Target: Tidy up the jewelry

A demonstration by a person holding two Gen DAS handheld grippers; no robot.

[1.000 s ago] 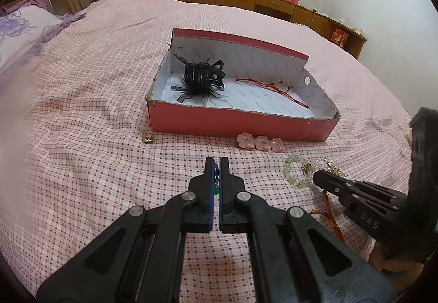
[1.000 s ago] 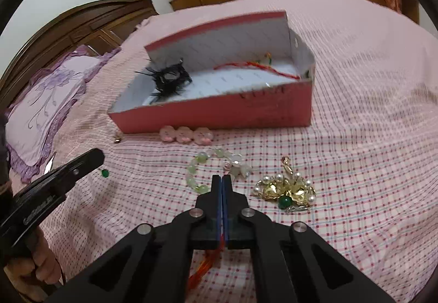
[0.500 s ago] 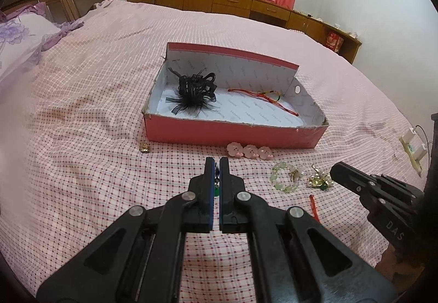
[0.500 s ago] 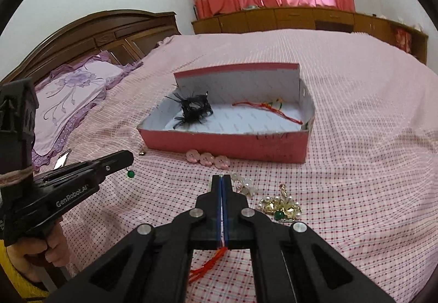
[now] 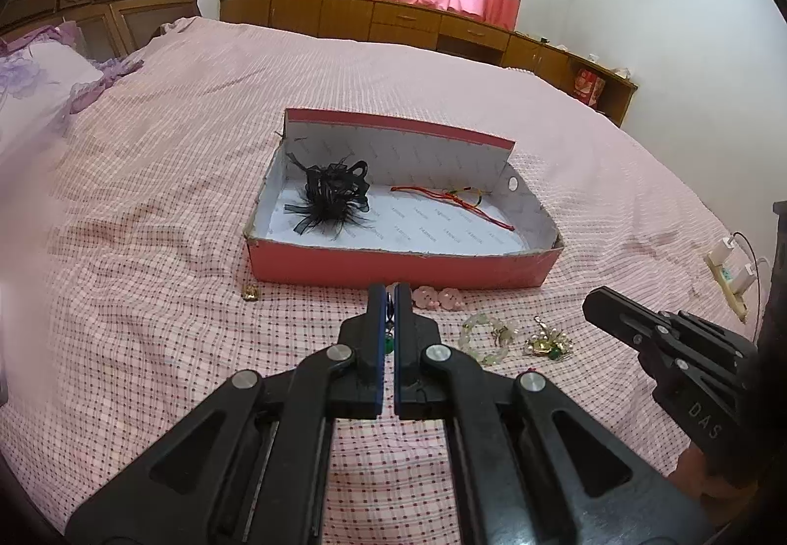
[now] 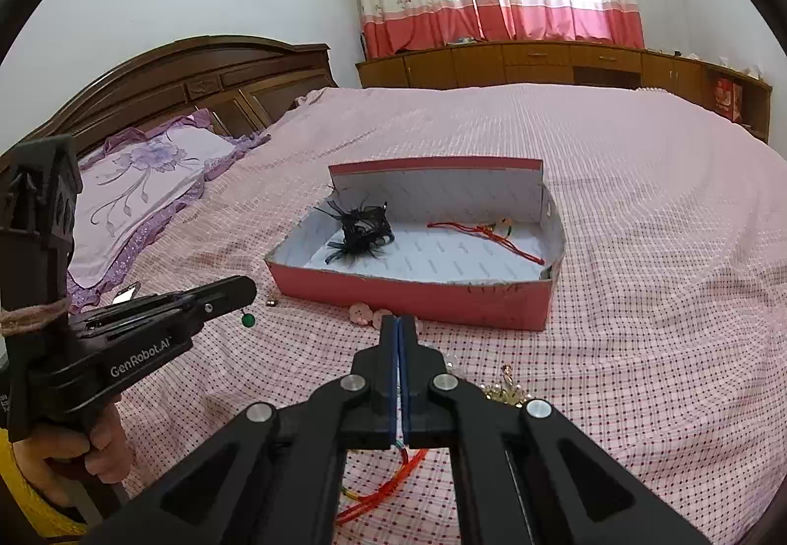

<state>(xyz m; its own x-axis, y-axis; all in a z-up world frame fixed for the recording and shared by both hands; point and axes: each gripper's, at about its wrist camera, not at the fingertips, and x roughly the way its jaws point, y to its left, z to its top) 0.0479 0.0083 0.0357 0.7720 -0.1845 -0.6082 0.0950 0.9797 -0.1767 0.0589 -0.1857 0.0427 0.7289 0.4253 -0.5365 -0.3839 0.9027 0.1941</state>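
Both grippers raised over the bed, pointed toward the pink shoebox.

Left gripper: fingers together, clamped on a thin cord; small green bead pendant hanging free below the tips in the right wrist view. Grip area very small.

Right gripper: fingers together, clamped on a red string bracelet; loose loop trailing beneath the linkage, low toward the bedspread.

Already inside the box: black feather hair piece, red cord with coloured knots.

On the bedspread, just in front of the box wall: pink flower clip, pale green bead bracelet, gold pearl brooch, small gold charm.

Risks judged from here:
- Pendant swinging on its cord; possible knock against the near box wall on the way over, or slip out of the narrow pinch.
- Trailing red loop likely to drag over the brooch or bead bracelet and snag, pulling them along.
- Red bracelet dropped onto the red cord in the box: tangle probable.
- Soft bedspread, light cardboard box: any push on the wall apt to shift or tip it.
- Two grippers converging on one box: collision possible if entered together.
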